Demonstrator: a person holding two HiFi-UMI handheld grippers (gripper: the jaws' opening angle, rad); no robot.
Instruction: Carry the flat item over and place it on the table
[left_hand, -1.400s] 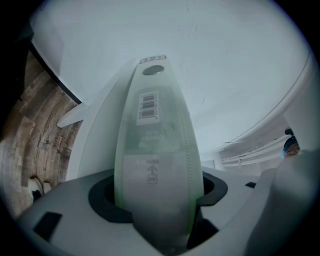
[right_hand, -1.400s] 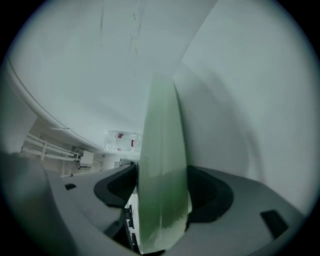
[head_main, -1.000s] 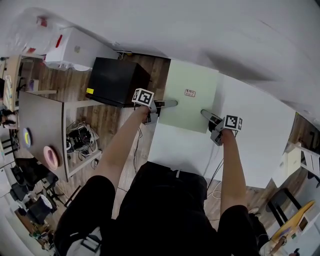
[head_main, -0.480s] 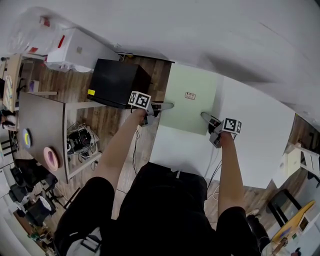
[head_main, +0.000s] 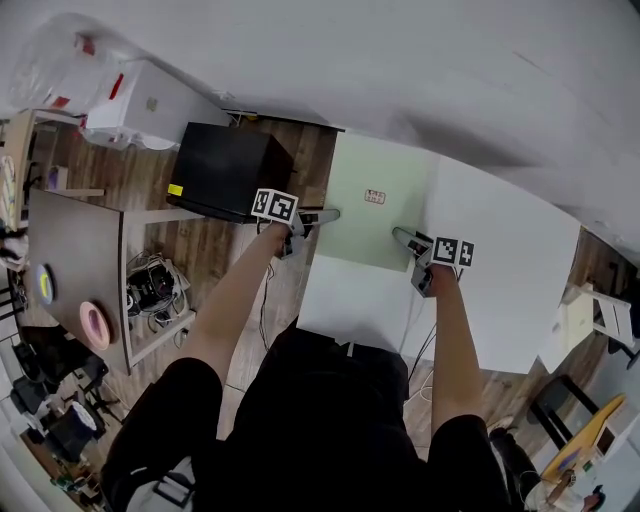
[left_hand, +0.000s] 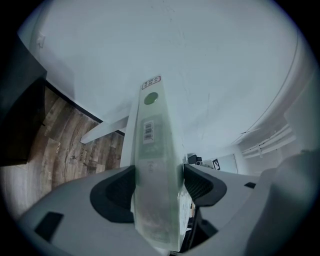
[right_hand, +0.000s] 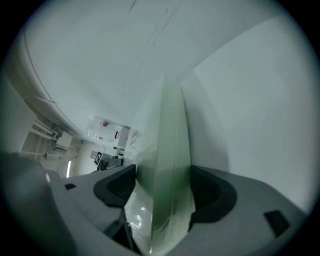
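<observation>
Over the white table (head_main: 500, 265), a pale green flat item (head_main: 368, 228) sits between left gripper (head_main: 330, 214) jaws closing on its left edge, right gripper (head_main: 399, 235) clamping its right edge.

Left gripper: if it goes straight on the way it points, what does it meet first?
The flat green item, already between its closing jaws. Beyond that, probably the right gripper across the item, though depth is unclear.

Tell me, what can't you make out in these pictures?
- Print on the label of the pale green flat item: too small in the head view.
- Barcode sticker: blurred in the left gripper view.
- Whether the item rests on the white table: its own body hides the underside, head view.
</observation>
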